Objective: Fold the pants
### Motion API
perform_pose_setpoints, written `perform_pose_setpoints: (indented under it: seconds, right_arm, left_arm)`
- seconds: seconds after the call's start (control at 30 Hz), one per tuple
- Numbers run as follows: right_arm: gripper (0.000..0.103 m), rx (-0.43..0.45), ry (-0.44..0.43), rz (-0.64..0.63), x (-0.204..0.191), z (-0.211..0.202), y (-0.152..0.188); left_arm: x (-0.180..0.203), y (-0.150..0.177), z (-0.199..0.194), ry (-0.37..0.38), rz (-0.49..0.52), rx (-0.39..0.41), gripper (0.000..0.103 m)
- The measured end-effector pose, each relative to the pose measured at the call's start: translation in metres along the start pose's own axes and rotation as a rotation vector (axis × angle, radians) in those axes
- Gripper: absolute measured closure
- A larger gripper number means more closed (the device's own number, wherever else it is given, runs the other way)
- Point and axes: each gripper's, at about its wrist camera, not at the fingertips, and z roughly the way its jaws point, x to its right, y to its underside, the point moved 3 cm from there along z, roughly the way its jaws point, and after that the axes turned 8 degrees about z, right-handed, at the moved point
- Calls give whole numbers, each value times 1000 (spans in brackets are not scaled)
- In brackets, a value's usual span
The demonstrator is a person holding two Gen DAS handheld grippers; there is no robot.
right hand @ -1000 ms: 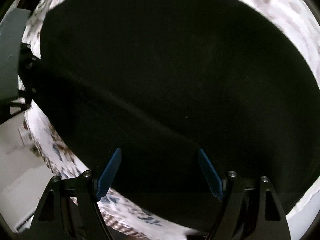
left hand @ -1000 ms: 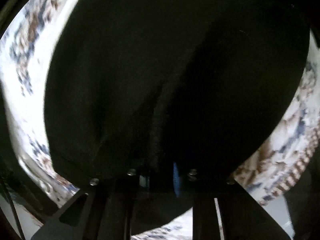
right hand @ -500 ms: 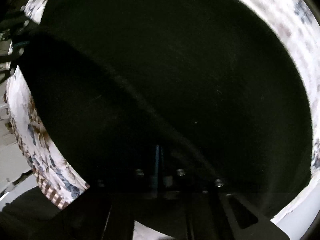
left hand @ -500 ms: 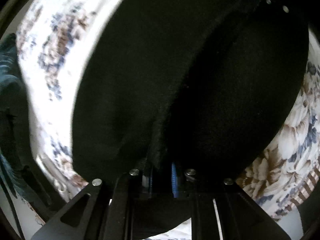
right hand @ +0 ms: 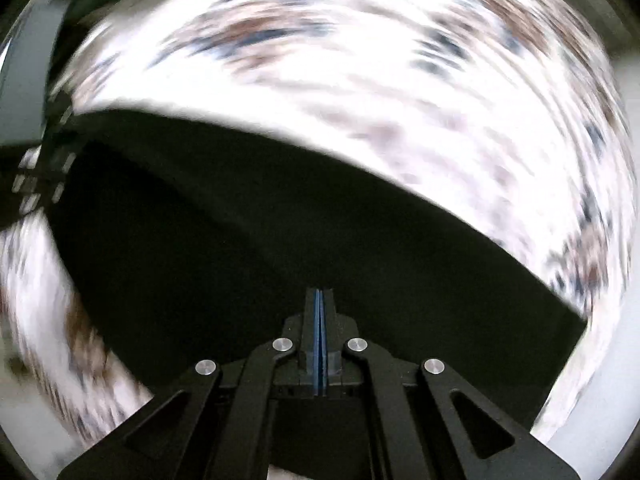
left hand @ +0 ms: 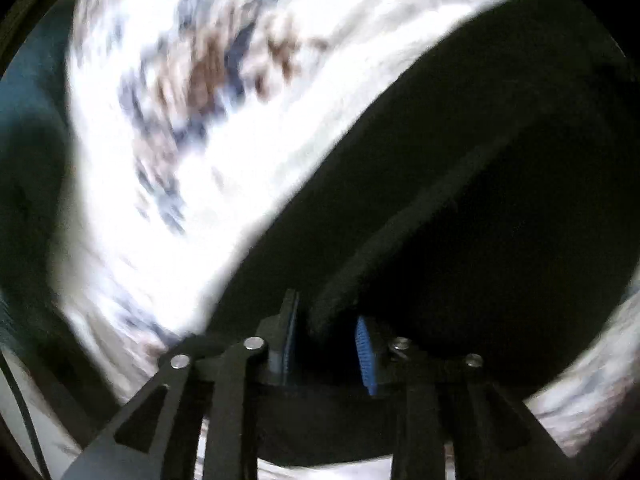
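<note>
The black pants [left hand: 500,200] lie on a floral tablecloth [left hand: 180,120] and fill the right side of the left wrist view. A raised fold of them runs down between the blue pads [left hand: 366,352] of my left gripper [left hand: 326,312], whose jaws are opening; the pads look just clear of the fold. In the right wrist view the pants [right hand: 280,240] spread flat under my right gripper [right hand: 320,300]. It is shut, its blue pads meet, and I see no cloth between them. Both views are motion-blurred.
The tablecloth [right hand: 380,72] stretches beyond the pants' far edge. At the left edge of the right wrist view sits a dark device with pale markers [right hand: 40,176], with a grey-teal shape [right hand: 24,80] above it. A dark teal mass [left hand: 28,152] borders the left wrist view.
The left jaws, shut on the fold before, have parted, and the pants now sit further right. The right jaws went from wide open to shut, and far more tablecloth now shows there.
</note>
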Motion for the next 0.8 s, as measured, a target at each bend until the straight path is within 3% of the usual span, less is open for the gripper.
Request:
perform_pose_setpoints:
  seconds: [0.1,0.13,0.17,0.2,0.27,0.33,0.4,0.53,0.57,0.63,0.7,0.73,0.8]
  right_arm:
    - [97,-80,-195,169,24,10,10]
    - [92,-77,-248,204,28,10,16]
    - [75,-74,-292,245,34,11,22]
    - [51,-73,-305,278,36,14,29]
    - [32,-59,-351,345,41,16,43]
    - [31,-55,-349,403,44,18,55]
    - [31,-30,-315,434,43,11,63]
    - [26,58,-242,455,37,-21,87]
    - [26,82,-194,450,39,-31,100]
    - [26,118,-74,443,45,-48,135]
    - [26,127,64,451,58,-53,175]
    - [26,120,133,447,65,-50,197]
    - [26,69,288,409,74,-29,237]
  left_arm:
    - [-41,16,-2,342,-256,44,66]
    - [-54,21,-5,372,-308,62,64]
    - [-71,27,-11,376,-367,87,60]
    - [-88,33,-19,371,-415,104,49]
    - [-106,42,-37,315,-471,136,38]
    - [-106,46,-62,271,-488,211,38]
    - [-83,48,-91,218,-472,294,35]
    - [-8,46,-134,-1,-374,430,33]
    - [21,45,-140,-65,-340,459,33]
    - [68,37,-137,-262,-278,459,33]
    - [125,30,-117,-422,-216,411,21]
    - [151,24,-102,-458,-187,386,21]
    - [188,15,-76,-445,-141,350,21]
